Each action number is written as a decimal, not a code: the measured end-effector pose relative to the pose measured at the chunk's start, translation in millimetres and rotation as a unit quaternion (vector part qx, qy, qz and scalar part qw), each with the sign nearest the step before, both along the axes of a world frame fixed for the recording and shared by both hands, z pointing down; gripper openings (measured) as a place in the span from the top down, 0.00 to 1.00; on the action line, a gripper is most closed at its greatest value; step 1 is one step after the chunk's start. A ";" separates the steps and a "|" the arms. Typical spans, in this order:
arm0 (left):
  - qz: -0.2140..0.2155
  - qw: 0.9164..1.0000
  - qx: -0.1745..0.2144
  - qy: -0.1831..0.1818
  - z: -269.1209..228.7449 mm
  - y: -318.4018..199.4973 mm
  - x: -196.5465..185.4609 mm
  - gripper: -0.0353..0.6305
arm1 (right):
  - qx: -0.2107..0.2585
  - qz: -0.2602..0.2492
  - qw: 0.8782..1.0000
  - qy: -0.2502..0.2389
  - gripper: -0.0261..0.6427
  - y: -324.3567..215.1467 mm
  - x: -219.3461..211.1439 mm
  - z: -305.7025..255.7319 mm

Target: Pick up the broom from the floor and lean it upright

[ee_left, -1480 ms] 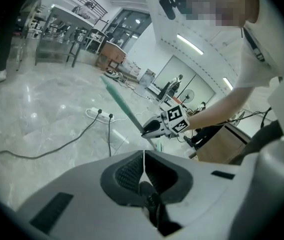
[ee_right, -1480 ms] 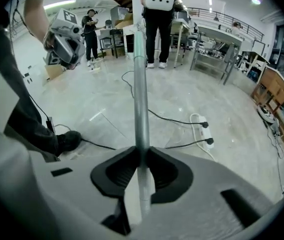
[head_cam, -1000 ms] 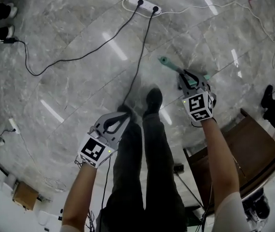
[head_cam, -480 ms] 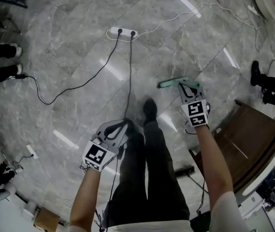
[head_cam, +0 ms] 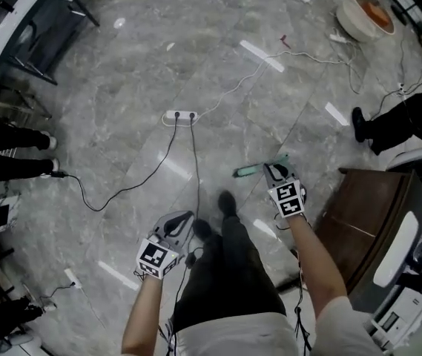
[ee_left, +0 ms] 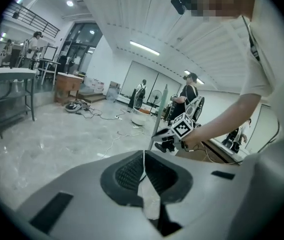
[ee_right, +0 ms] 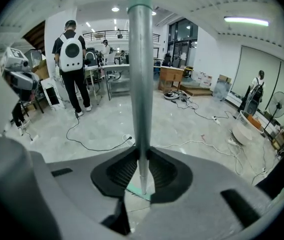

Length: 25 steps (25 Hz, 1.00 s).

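Note:
The broom's grey handle [ee_right: 141,84] runs straight up out of my right gripper [ee_right: 141,171], which is shut on it. A strip of the teal broom head [ee_right: 133,191] shows just below the jaws. In the head view the right gripper [head_cam: 274,170] is right of the person's legs, and the handle's teal end [head_cam: 251,170] sticks out to its left. My left gripper [head_cam: 181,219] hangs left of the legs, its pads pressed together with nothing in them. From the left gripper [ee_left: 143,160] the right gripper [ee_left: 179,129] shows holding the handle [ee_left: 163,104] upright.
A white power strip [head_cam: 180,115] with black and white cables lies on the marble floor ahead. A brown wooden cabinet [head_cam: 366,213] stands close on the right. Other people's legs [head_cam: 18,154] are at the left and a dark shoe [head_cam: 360,123] at the right.
Both grippers have risen well above the floor as the person stood up. The right one carried the broom handle up with it, and the handle's end swung to point left.

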<state>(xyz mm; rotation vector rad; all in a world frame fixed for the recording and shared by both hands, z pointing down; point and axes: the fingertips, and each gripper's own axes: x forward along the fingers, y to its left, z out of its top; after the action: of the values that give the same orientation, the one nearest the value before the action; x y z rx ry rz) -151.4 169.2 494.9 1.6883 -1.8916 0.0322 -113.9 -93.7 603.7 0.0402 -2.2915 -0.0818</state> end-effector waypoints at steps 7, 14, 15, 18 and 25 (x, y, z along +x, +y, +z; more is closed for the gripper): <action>0.027 1.000 0.015 -0.006 -93.1 -22.5 33.3 0.93 | -0.014 0.045 0.999 -0.001 0.85 -5.7 60.9 -109.2; 0.066 0.996 0.056 -0.008 -191.1 -39.0 68.2 0.93 | -0.029 0.071 0.997 -0.033 0.85 27.9 108.1 -221.1; 0.072 0.996 0.059 -0.010 -204.1 -40.2 76.2 0.93 | -0.026 0.068 0.996 -0.041 0.85 33.3 115.6 -237.8; 0.086 0.994 0.068 -0.022 -237.0 -41.0 91.9 0.93 | -0.020 0.061 0.996 -0.059 0.85 49.0 131.0 -276.6; 0.111 0.989 0.094 -0.029 -279.8 -43.1 114.0 0.93 | -0.011 0.093 0.991 -0.094 0.85 57.1 165.5 -333.2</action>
<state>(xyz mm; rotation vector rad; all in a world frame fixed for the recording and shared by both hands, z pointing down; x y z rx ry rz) -37.4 126.1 215.0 2.0404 -1.7852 -0.0100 51.6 -36.6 270.6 0.2604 -2.4643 0.0463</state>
